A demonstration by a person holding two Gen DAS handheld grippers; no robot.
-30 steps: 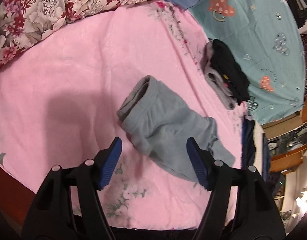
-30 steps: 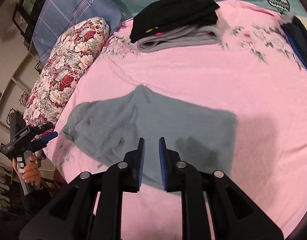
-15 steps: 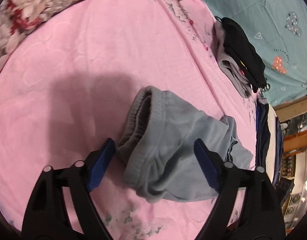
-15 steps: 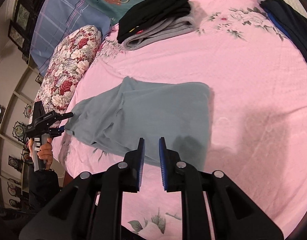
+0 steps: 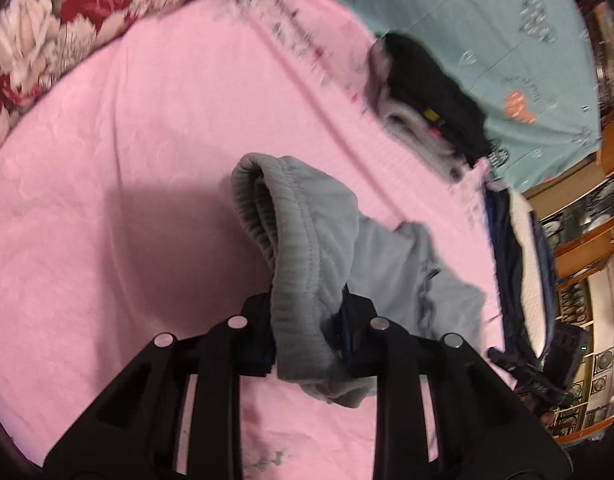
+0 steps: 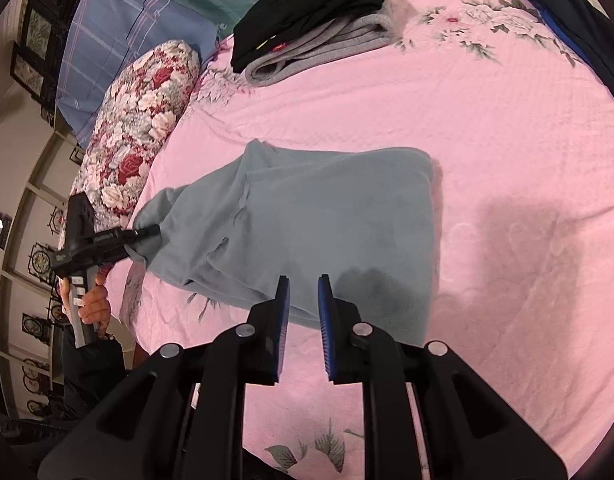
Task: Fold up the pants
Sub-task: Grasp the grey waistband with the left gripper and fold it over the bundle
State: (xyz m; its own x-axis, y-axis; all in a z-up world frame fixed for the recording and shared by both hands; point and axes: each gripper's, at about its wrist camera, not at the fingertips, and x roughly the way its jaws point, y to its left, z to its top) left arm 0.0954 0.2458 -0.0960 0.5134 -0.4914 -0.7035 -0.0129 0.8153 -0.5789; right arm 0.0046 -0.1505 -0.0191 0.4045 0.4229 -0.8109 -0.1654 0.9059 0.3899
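Left gripper (image 5: 307,336) clamped on waistband of grey pants (image 6: 307,216), lifting that end off pink bedspread (image 6: 507,160). Right gripper (image 6: 303,320) hovering low over pants' near edge, jaws narrowly parted, grasping nothing.

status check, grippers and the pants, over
Left gripper shut on grey pants at the waistband. Right gripper nearly closed, empty, above the pants' near edge. Folded clothes stack well clear.

Pants (image 6: 315,216) grey-blue; bedsheet (image 6: 487,128) pink, floral print; pillow (image 6: 143,116) red-white roses; gripper pads (image 6: 325,312) blue.
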